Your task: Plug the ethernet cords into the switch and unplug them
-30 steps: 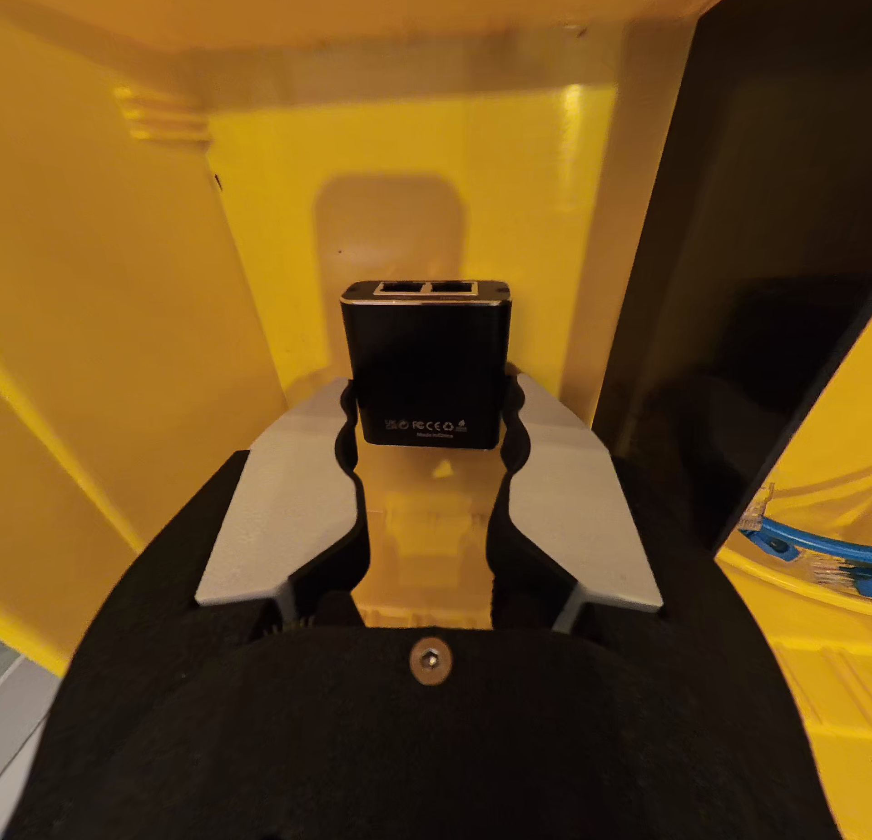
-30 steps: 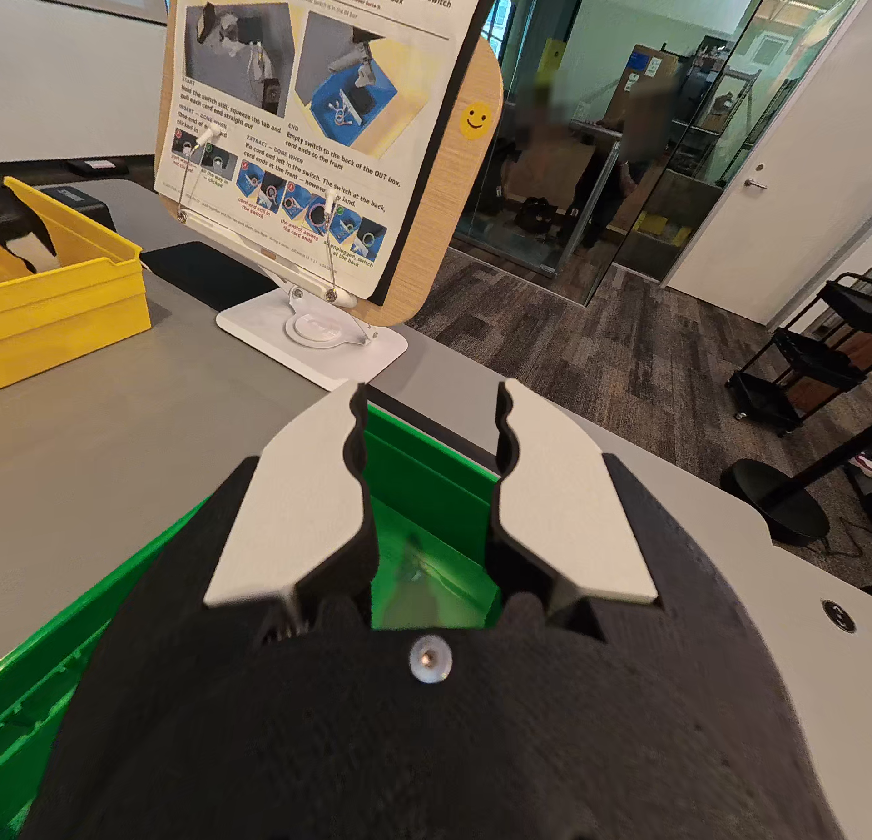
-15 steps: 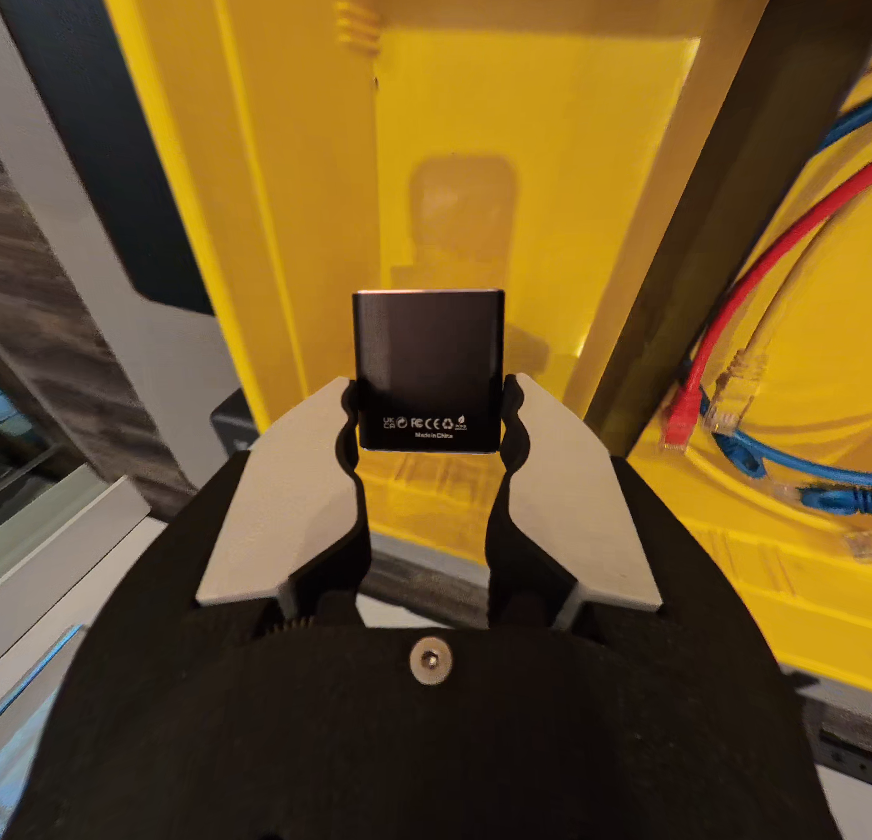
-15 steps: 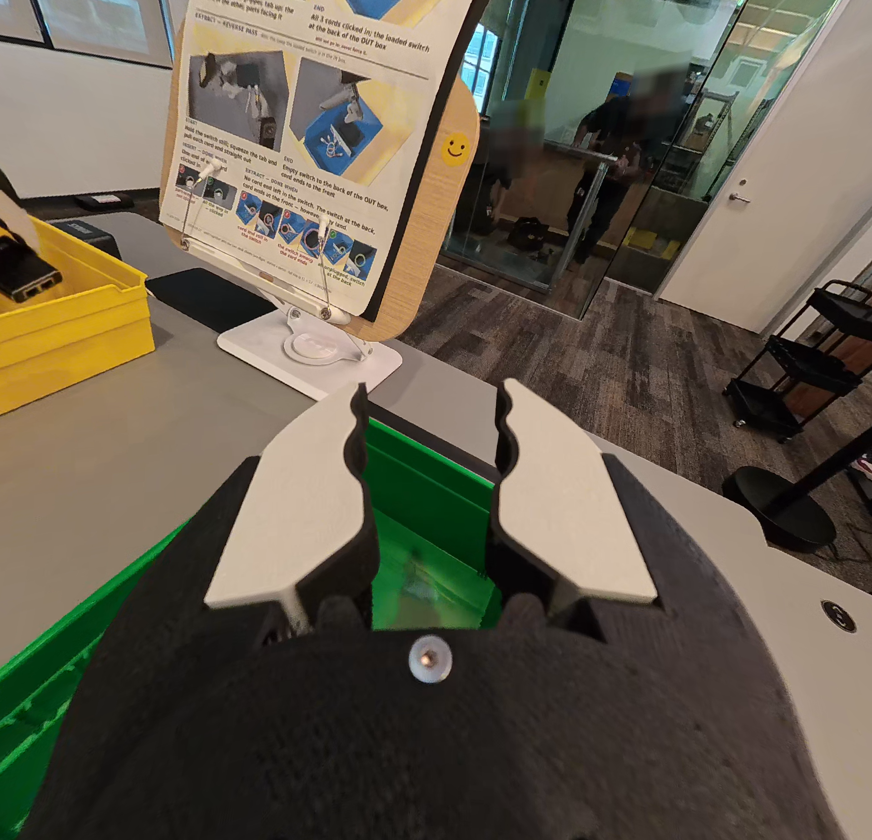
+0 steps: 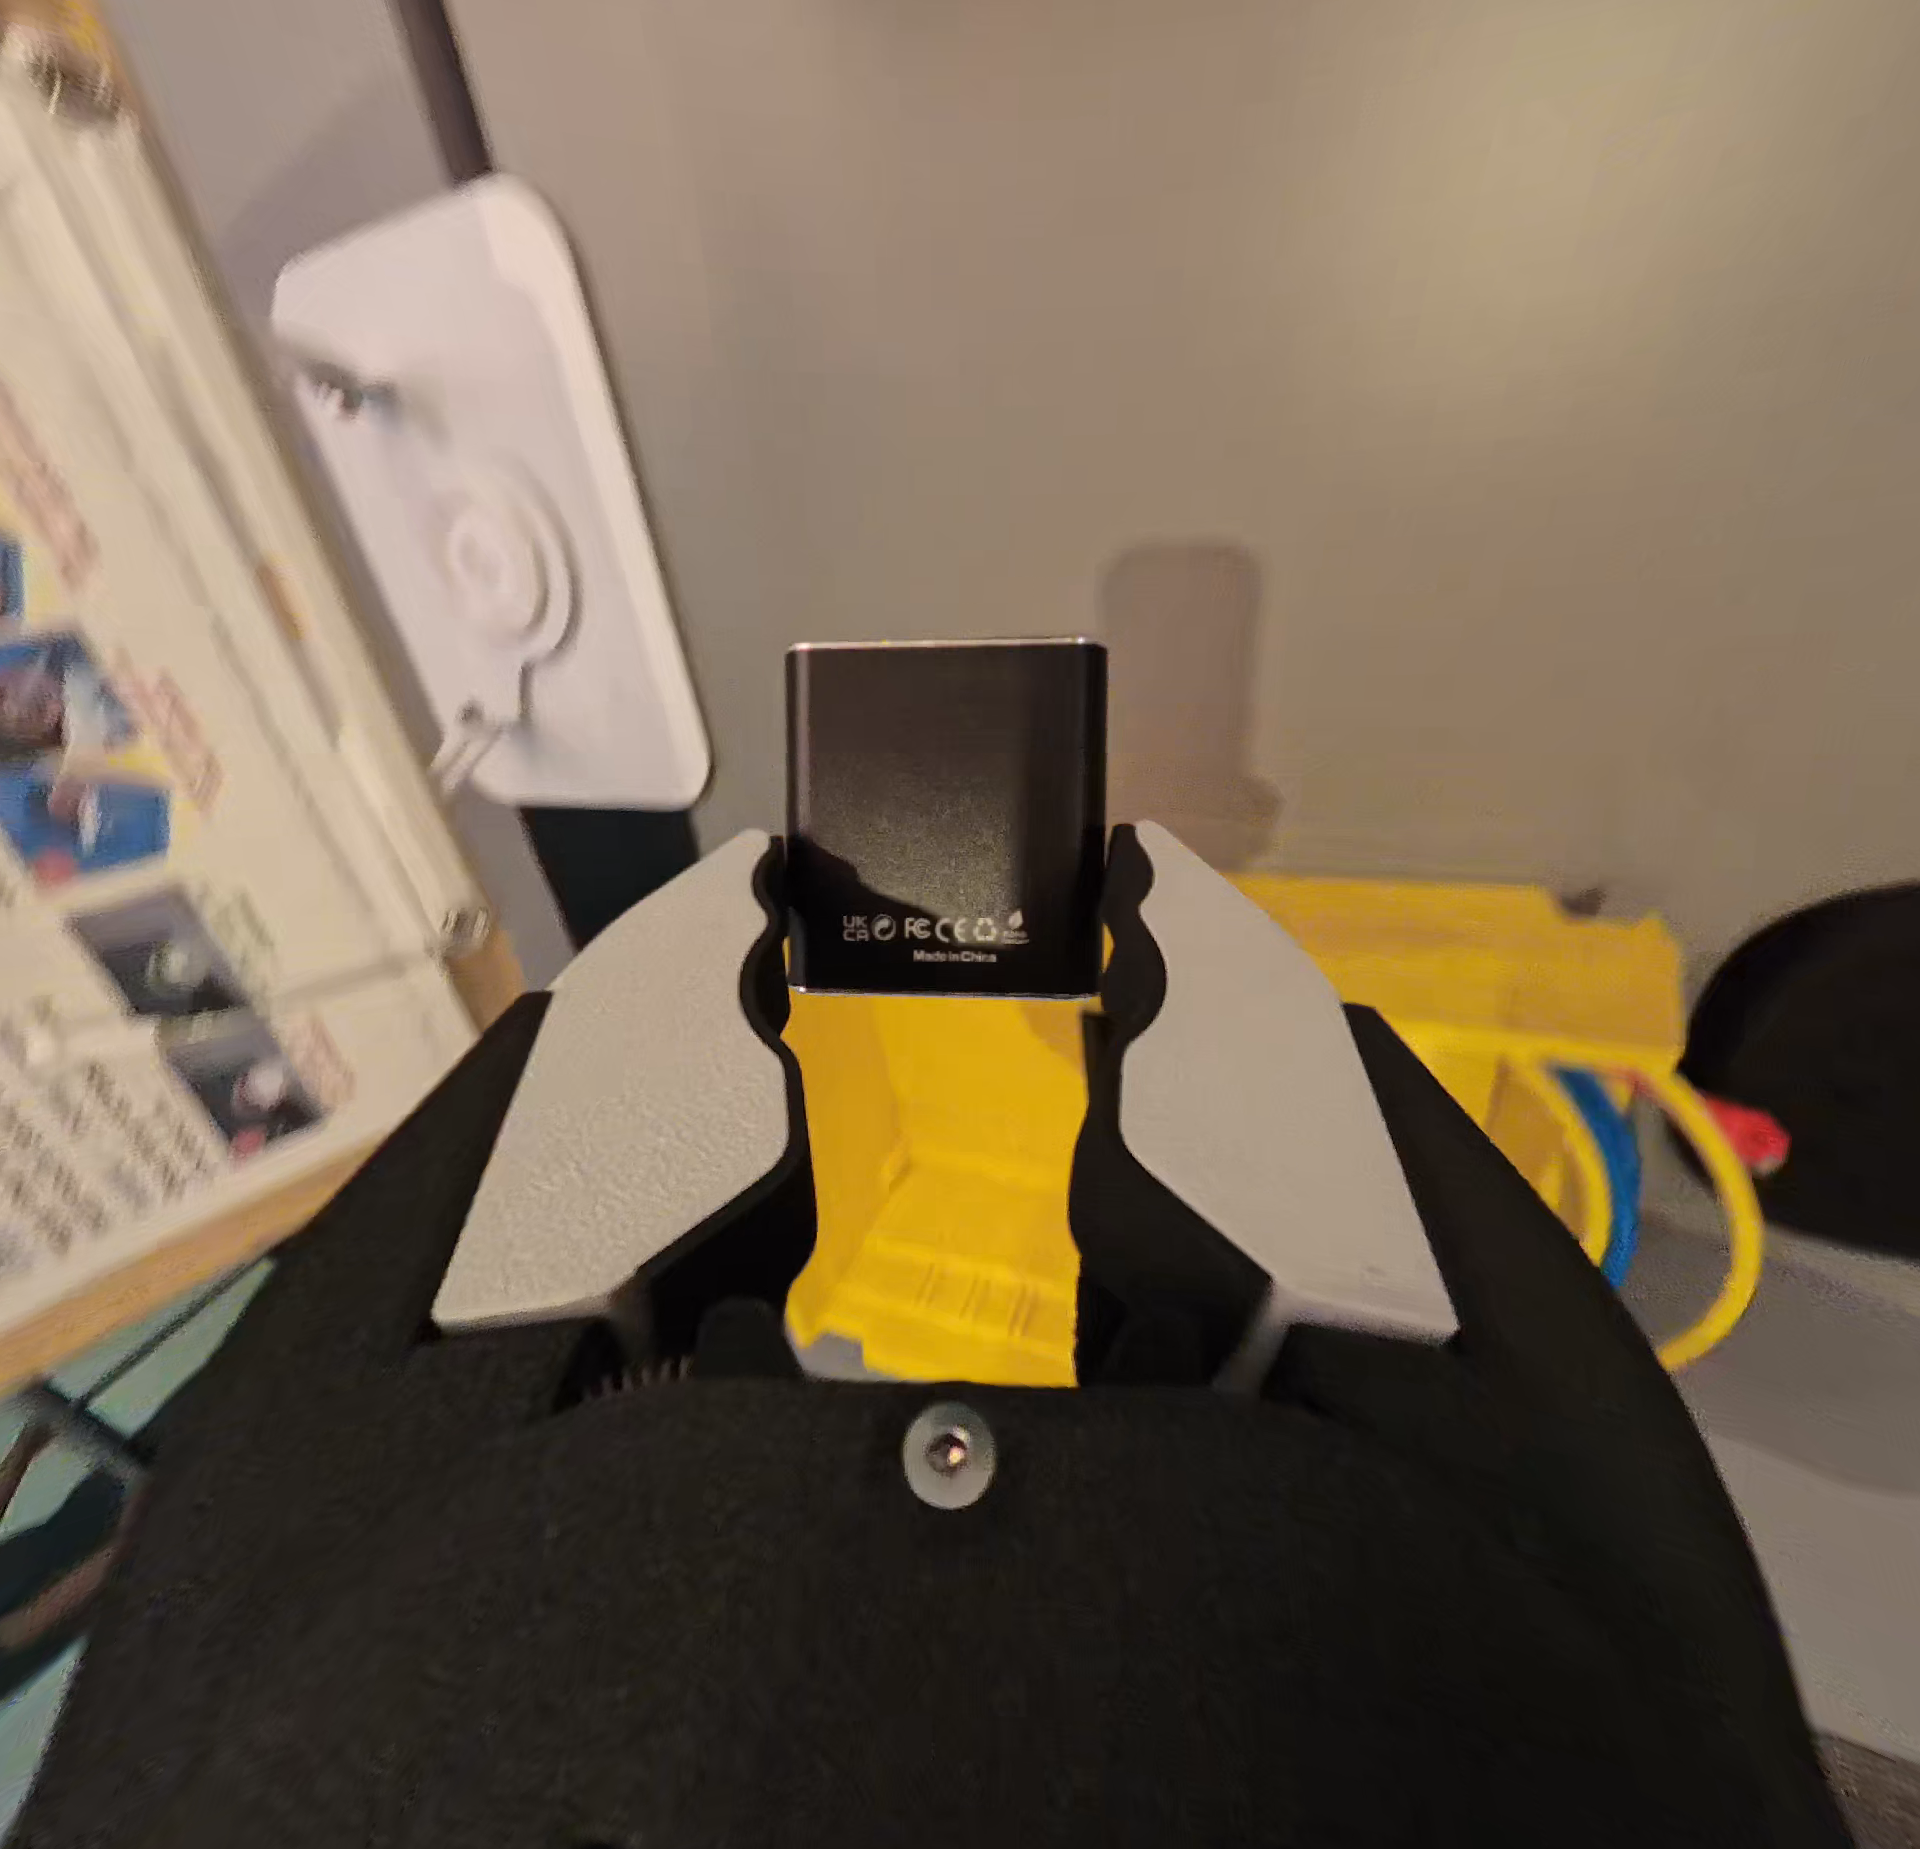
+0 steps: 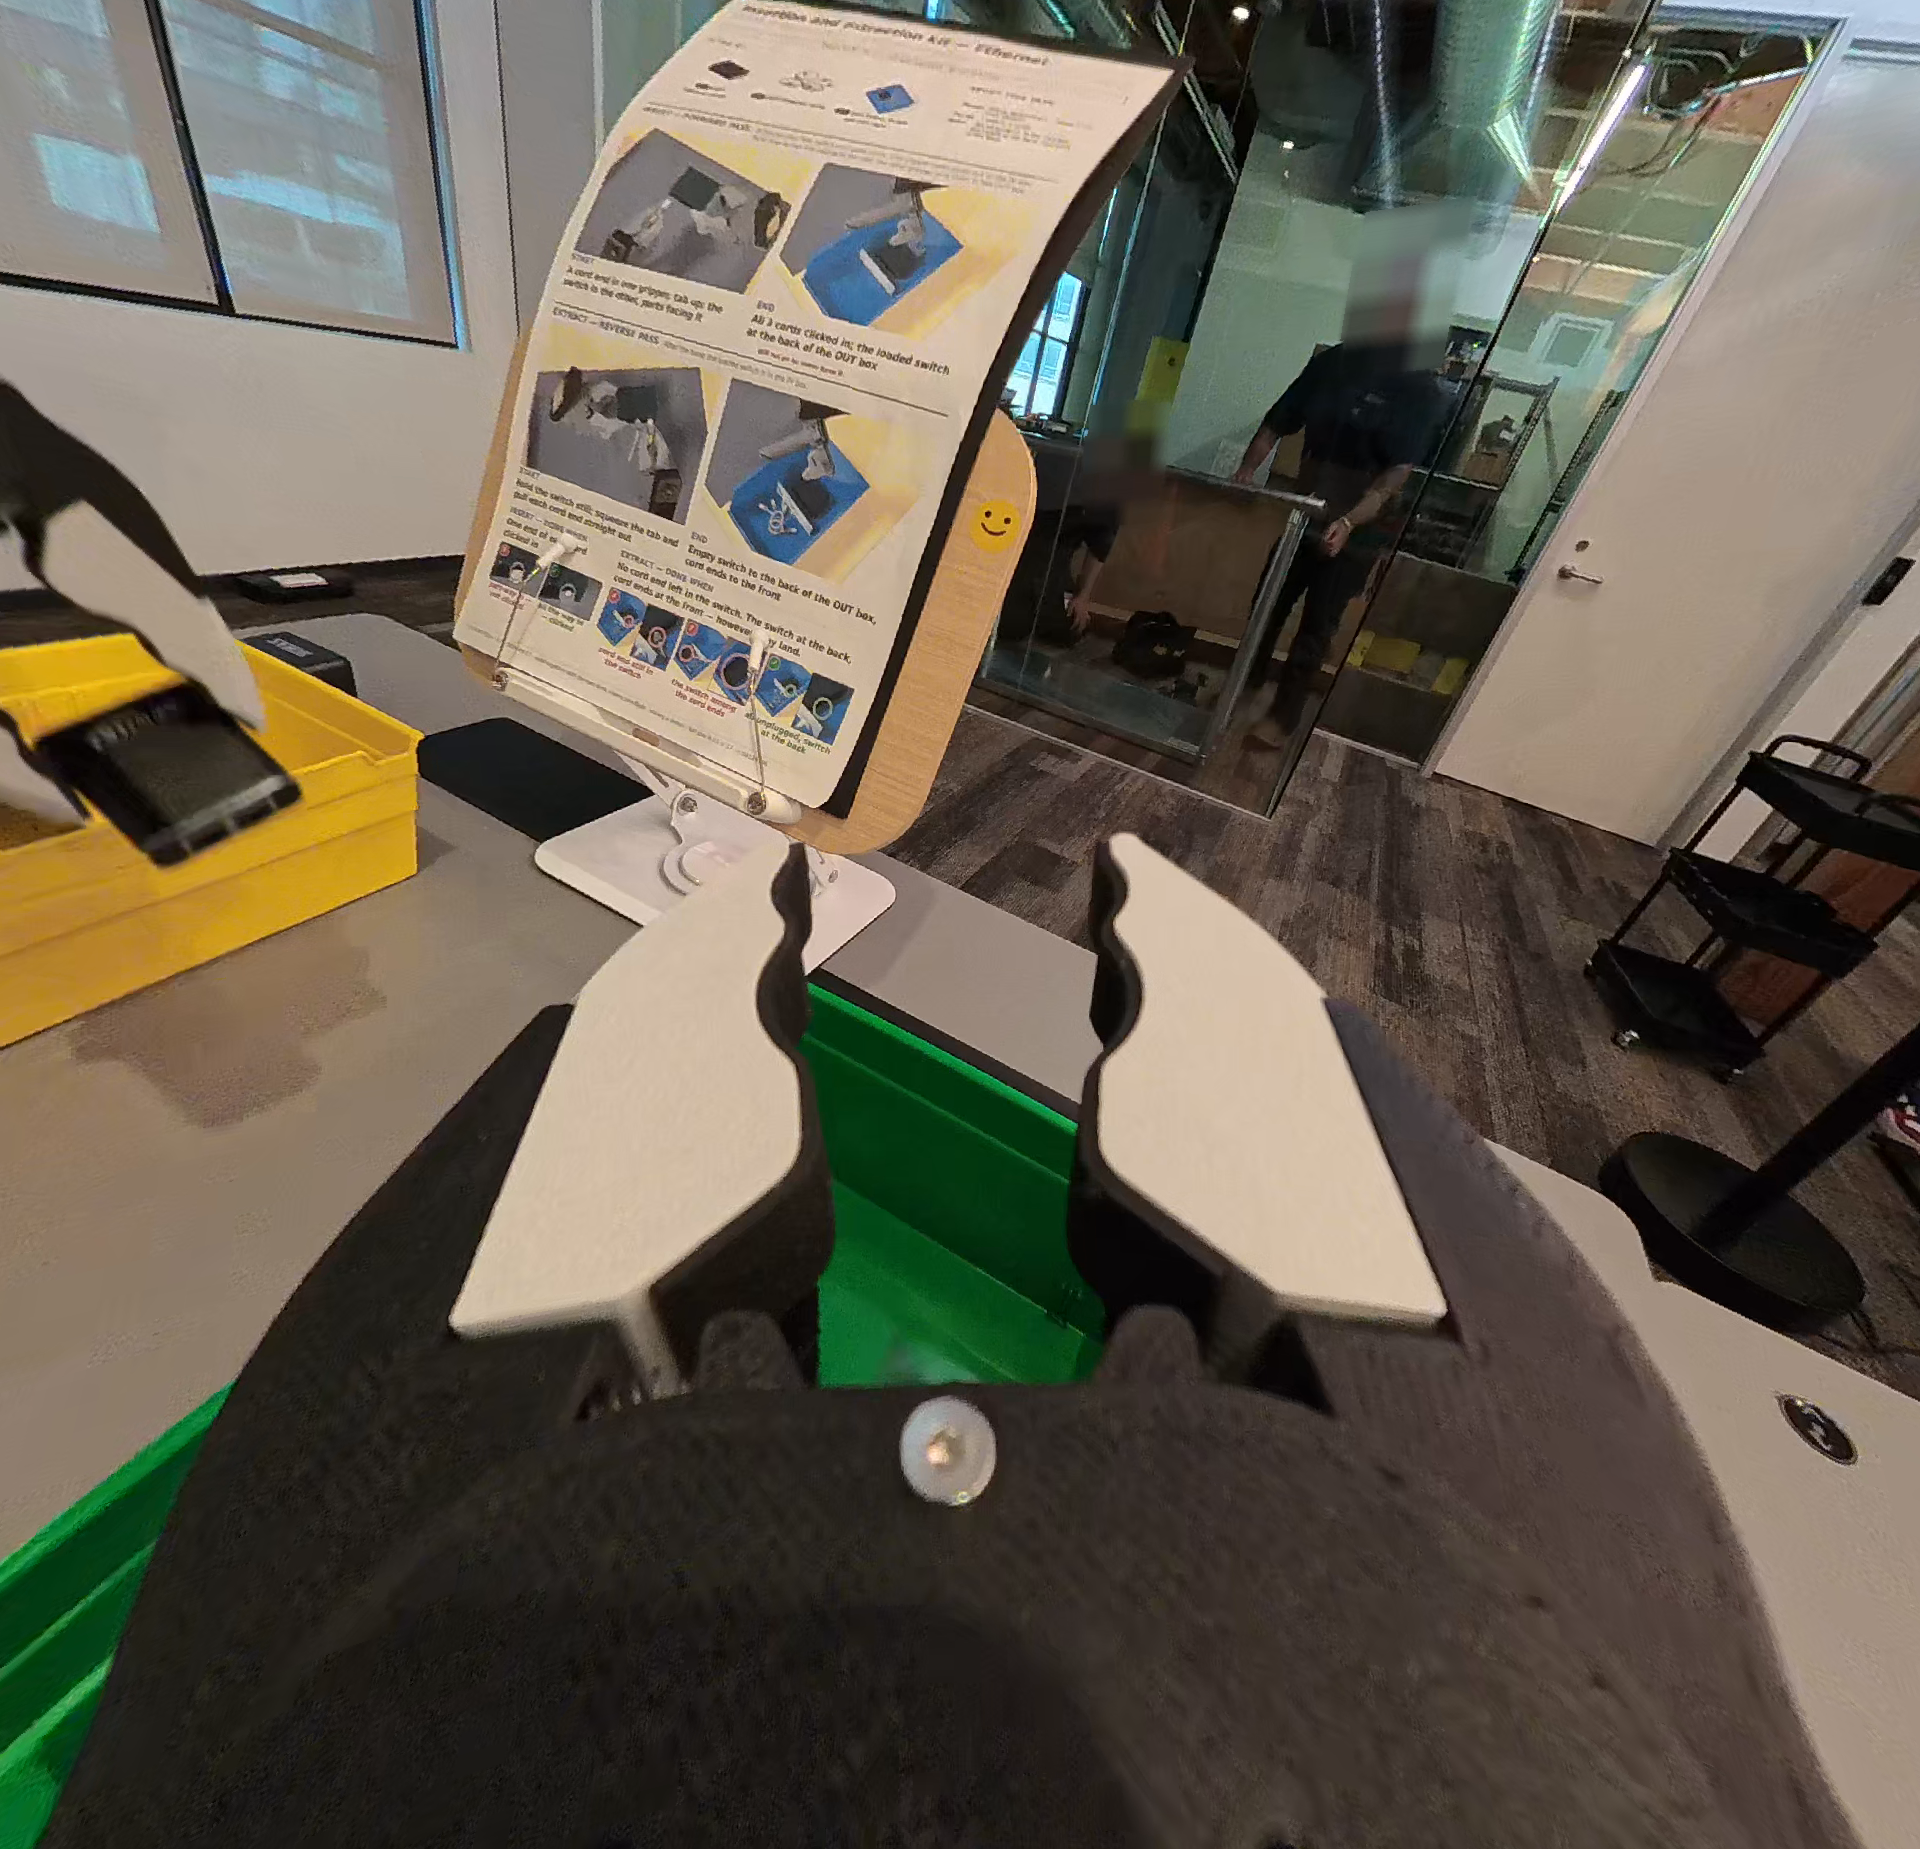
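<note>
Black and smooth, the switch point(image 5: 943, 812) sits clamped between the fingertips of the left gripper point(image 5: 943, 900), held in the air above the yellow bin point(image 5: 1455, 958) on the grey table point(image 5: 1351, 345). Blue, yellow and red ethernet cords point(image 5: 1621, 1165) spill over that bin's edge. The right gripper point(image 6: 940, 952) hangs with its jaws apart and empty over a green bin point(image 6: 935, 1103), near the instruction sheet stand point(image 6: 727, 864).
</note>
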Available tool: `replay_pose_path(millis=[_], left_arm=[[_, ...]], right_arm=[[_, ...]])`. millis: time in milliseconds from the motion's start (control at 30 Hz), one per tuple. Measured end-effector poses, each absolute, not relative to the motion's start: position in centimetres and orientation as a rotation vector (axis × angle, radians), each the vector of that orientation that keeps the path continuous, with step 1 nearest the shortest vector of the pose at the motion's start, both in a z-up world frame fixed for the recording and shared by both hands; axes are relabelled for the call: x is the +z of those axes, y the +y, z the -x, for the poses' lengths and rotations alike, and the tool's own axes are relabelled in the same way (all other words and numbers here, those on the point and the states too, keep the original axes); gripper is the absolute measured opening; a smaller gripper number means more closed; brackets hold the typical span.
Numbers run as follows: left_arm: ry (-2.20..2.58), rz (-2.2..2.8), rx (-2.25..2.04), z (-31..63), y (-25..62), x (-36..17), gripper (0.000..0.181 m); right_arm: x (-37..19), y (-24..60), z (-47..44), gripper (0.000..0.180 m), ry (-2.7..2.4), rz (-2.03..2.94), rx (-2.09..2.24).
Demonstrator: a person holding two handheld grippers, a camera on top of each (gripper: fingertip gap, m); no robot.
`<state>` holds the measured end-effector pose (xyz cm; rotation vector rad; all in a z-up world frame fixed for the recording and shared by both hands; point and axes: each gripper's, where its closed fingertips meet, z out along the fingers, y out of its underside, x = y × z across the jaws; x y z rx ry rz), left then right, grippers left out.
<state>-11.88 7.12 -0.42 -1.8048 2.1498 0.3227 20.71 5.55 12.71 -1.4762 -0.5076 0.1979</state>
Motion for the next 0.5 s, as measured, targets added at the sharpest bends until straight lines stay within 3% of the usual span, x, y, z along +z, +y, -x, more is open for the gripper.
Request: replay_pose_path(millis=[200,500], left_arm=[[2.309,1.804,0.338,7.5,5.9,-8.2,0.058],[2.284,1.968,0.322,8.9,7.4,-13.1,0.058]], right_arm=[[11.3,4.4,-22.3,0.052,-0.5,1.559,0.205],[-3.4,4.9,-30.5,0.047,-0.164,2.285,0.289]])
